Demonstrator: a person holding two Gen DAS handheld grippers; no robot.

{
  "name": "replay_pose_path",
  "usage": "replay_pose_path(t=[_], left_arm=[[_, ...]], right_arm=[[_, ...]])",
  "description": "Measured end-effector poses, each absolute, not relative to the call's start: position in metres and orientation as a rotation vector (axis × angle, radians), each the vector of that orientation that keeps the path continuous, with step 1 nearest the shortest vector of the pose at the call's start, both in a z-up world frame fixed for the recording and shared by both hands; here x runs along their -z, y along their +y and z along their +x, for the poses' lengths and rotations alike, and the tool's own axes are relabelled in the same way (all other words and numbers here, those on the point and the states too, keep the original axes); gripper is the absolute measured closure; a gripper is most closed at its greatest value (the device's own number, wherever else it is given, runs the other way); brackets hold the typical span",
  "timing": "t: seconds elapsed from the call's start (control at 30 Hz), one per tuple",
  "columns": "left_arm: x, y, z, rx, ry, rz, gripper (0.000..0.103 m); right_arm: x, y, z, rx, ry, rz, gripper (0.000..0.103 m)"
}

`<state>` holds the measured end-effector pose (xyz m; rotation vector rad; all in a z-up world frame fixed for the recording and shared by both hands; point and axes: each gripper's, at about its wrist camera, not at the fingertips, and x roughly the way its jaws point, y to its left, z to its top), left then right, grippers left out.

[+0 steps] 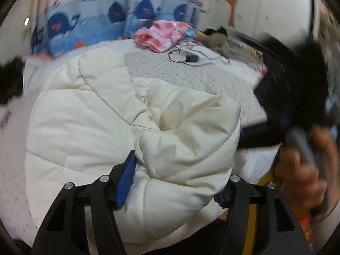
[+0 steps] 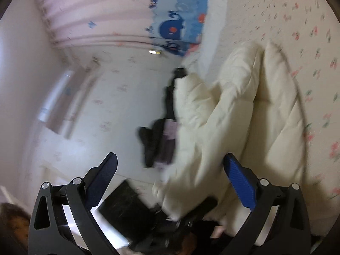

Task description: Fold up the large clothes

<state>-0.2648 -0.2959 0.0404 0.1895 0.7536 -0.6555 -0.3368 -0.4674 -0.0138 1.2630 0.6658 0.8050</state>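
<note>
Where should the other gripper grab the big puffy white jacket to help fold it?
Probably the cream jacket's flat free edge on the bed, away from the bunched end pinched in the left gripper. Come low from the side: that edge lies flat and thin, the middle too puffy. The right gripper is open.

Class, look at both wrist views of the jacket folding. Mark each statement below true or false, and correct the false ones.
1. The left gripper holds a bunched part of the cream jacket. True.
2. The jacket is black. False: it is cream.
3. The right gripper is clamped shut on the jacket. False: its jaws stand apart with nothing pressed between the pads.
4. A pink cloth lies on the bed beyond the jacket. True.
5. The whale-print fabric is green. False: it is blue.
</note>
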Motion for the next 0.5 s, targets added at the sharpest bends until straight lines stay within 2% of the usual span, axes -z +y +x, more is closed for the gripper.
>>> replay_pose_path(t=[0.13,0.23,0.43,0.5], left_arm=[[-0.040,-0.289,-0.273,0.705,0.738,0.222,0.034],[-0.044,-0.292,-0.284,0.761,0.731,0.247,0.022],[-0.045,-0.284,-0.292,0.809,0.729,0.208,0.021],[-0.048,-0.284,-0.286,0.829,0.738,0.185,0.021]], right_arm=[[0.000,-0.445,-0.322,-0.733,0.811,1.038,0.006],[-0.008,-0.419,-0.312,-0.616,0.944,0.790,0.006],[-0.094,-0.412,-0.303,-0.420,0.746,0.501,0.006],[-0.114,-0.389,-0.290,-0.457,0.758,0.414,0.006]])
